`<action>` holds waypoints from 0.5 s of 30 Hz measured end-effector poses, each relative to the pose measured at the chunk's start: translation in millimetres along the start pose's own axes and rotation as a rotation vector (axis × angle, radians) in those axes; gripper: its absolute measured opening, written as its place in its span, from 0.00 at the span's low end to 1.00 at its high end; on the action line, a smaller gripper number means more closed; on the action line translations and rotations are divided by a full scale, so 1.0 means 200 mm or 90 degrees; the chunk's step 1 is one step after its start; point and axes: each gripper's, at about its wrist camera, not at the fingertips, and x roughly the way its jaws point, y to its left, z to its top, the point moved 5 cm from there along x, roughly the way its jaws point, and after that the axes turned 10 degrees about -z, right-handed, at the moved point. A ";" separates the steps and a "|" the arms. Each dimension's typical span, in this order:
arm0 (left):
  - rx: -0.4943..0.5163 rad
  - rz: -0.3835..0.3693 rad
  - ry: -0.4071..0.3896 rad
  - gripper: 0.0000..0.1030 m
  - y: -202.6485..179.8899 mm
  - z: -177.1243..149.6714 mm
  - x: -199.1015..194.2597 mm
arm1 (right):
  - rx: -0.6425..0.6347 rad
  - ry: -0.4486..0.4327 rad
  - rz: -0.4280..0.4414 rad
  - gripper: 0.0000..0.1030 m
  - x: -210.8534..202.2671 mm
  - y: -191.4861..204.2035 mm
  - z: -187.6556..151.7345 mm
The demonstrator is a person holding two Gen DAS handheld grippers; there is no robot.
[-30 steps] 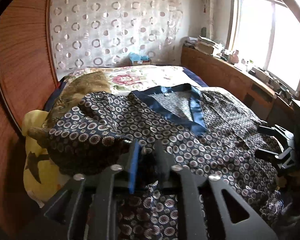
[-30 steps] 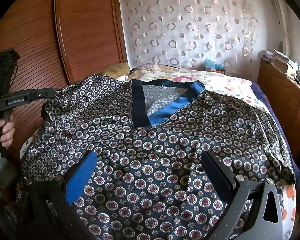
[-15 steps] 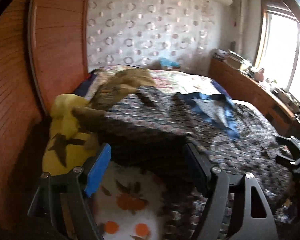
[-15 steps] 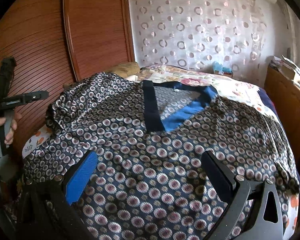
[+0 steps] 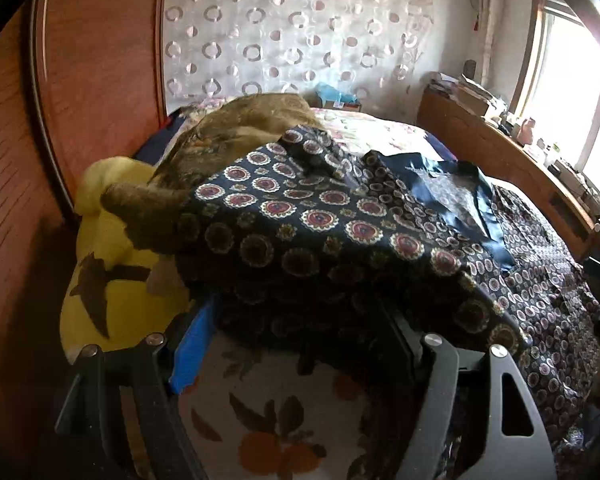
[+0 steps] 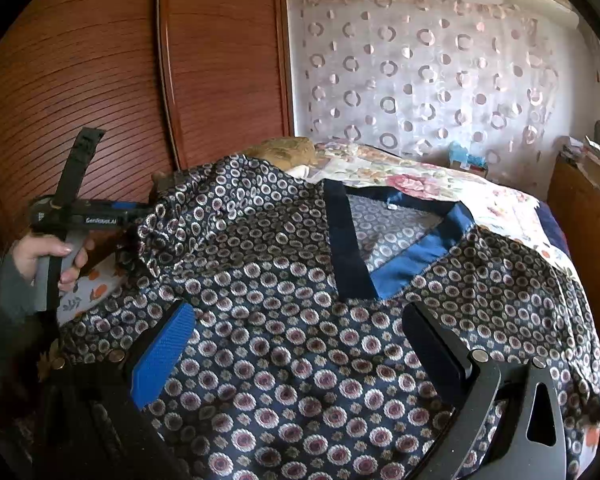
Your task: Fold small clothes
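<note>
The fingers [image 5: 192,344] of the left gripper [image 5: 300,340] stand wide apart after their jaws have just been opening, with the folded-over sleeve edge of the patterned shirt [image 5: 340,232] lying slack over their tips and not pinched. The right gripper [image 6: 300,344] also stands wide open, its blue pad [image 6: 162,356] and black finger resting on the shirt front below the blue V-neck collar [image 6: 404,264], gripping nothing. The shirt lies spread on a bed with a floral sheet [image 5: 268,408], beside a yellow pillow [image 5: 112,272] and a wooden wardrobe [image 6: 140,80], with a ring-patterned curtain [image 6: 428,76] behind.
</note>
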 end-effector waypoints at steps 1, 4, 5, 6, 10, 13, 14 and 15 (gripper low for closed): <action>0.005 0.004 -0.002 0.67 -0.01 0.01 0.00 | 0.003 0.002 -0.002 1.00 0.00 -0.01 -0.01; 0.022 0.004 0.008 0.32 -0.04 0.02 0.02 | 0.018 0.007 -0.009 1.00 0.01 -0.06 -0.03; 0.025 0.002 0.013 0.15 -0.04 0.03 0.03 | 0.024 0.008 -0.011 1.00 0.01 -0.08 -0.03; 0.030 0.009 0.017 0.05 -0.04 0.03 0.04 | 0.028 0.008 -0.012 1.00 0.01 -0.09 -0.04; 0.045 0.008 0.001 0.01 -0.06 0.09 0.03 | 0.039 0.005 -0.018 1.00 0.02 -0.12 -0.05; 0.061 -0.009 -0.024 0.00 -0.14 0.17 -0.01 | 0.043 0.005 -0.020 1.00 0.01 -0.12 -0.07; 0.071 -0.016 -0.028 0.00 -0.18 0.20 -0.01 | 0.046 0.005 -0.021 1.00 0.01 -0.12 -0.07; 0.078 -0.021 -0.029 0.00 -0.21 0.22 -0.01 | 0.048 0.005 -0.021 1.00 0.01 -0.12 -0.07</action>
